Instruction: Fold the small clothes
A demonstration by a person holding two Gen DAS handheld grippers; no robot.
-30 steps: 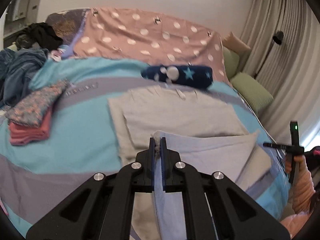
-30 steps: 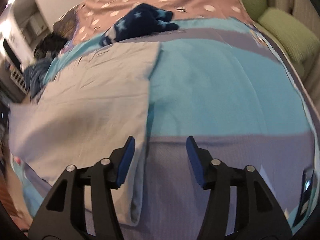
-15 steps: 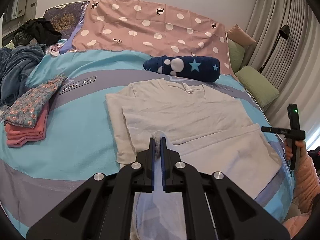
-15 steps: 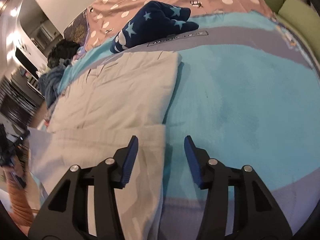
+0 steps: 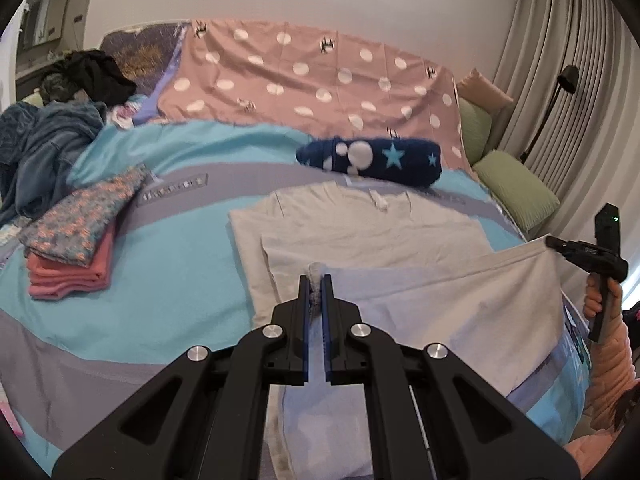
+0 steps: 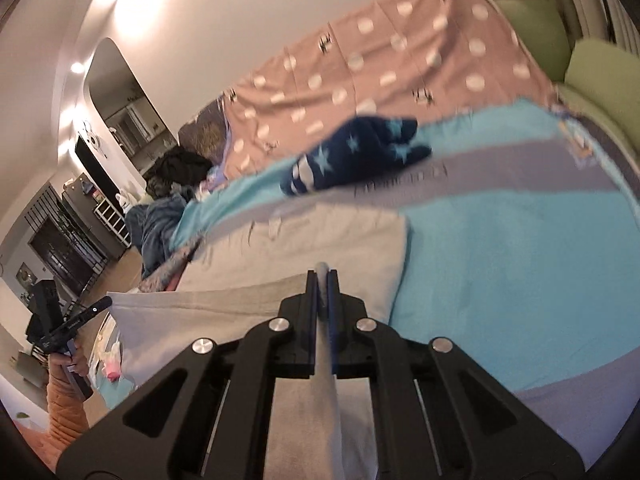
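Note:
A light grey T-shirt [image 5: 360,232] lies on the blue and grey bedspread [image 5: 172,280], collar toward the pillows. Its bottom hem is lifted off the bed and stretched between both grippers. My left gripper [image 5: 315,280] is shut on the hem's left corner. My right gripper [image 6: 322,280] is shut on the hem's right corner; it also shows at the right edge of the left wrist view [image 5: 580,250]. The shirt [image 6: 304,240] shows in the right wrist view too, its sleeves folded in.
A stack of folded clothes [image 5: 80,236], floral on pink, sits at the left. A navy star-patterned roll [image 5: 372,158] lies beyond the collar. A heap of dark clothes [image 5: 48,128] is at far left. Green cushions [image 5: 516,192] line the right side.
My right gripper has shut on the hem's right corner and lifted it. The hem is now taut between both grippers, raised above the bed. The left gripper stays shut on its corner.

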